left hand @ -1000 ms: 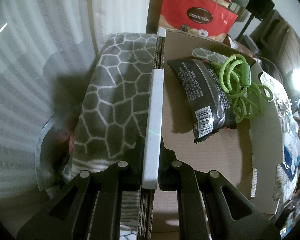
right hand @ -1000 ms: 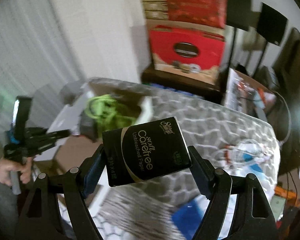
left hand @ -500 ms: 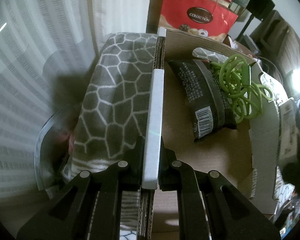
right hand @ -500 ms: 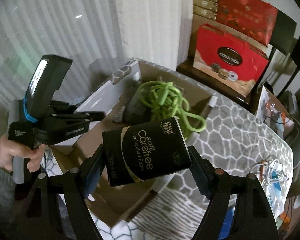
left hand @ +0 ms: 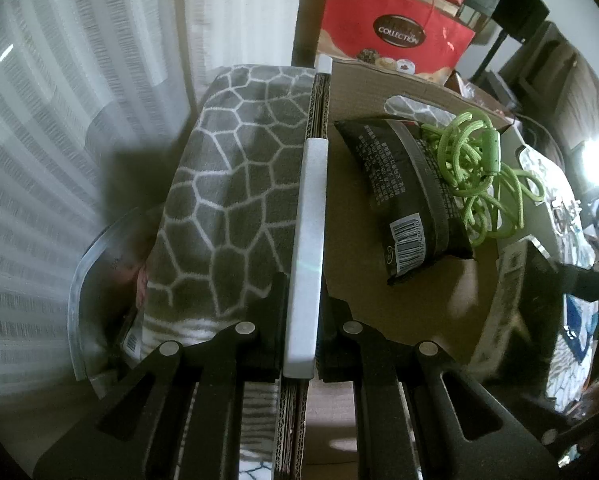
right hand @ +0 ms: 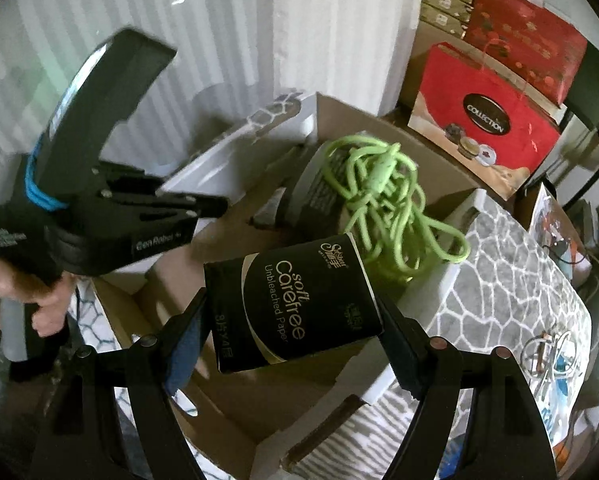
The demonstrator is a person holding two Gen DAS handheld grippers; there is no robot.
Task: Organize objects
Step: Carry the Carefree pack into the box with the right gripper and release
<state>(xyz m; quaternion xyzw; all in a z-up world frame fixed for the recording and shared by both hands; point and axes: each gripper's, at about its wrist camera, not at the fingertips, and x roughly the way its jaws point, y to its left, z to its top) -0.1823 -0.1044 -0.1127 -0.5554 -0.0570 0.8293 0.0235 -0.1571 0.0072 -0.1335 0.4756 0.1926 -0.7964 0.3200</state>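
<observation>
The left gripper (left hand: 302,312) is clamped on the white-edged side wall of a cardboard box (left hand: 403,280), its fingers (left hand: 273,320) pressing that flap from both sides near its near end; in the right wrist view the same gripper (right hand: 215,205) shows from the side, held by the person's left hand (right hand: 23,292) and reaching in over the box's white flap. Inside the box a black snack packet (left hand: 409,196) with a white barcode label lies flat on the cardboard floor, and a tangle of bright green cord (left hand: 479,172) rests partly on top of it and partly against the far wall. The right gripper (right hand: 295,312) holds a black tissue pack (right hand: 293,306) printed "soft Carefree Unbleached Paper", its fingers (right hand: 403,354) closed on the pack's two short sides; the pack is in the air, tilted, above the near open part of the box (right hand: 235,400), just in front of the green cord (right hand: 379,204) and the snack packet (right hand: 319,196). The box sits on a tabletop covered by a grey cloth with a white honeycomb pattern (left hand: 235,200), which also shows to the right of the box in the right wrist view (right hand: 511,280). Behind the box stands a red gift bag marked "COLLECTION" (right hand: 487,120), with red cartons stacked above it, and white curtains (left hand: 79,80) hang along the left.
</observation>
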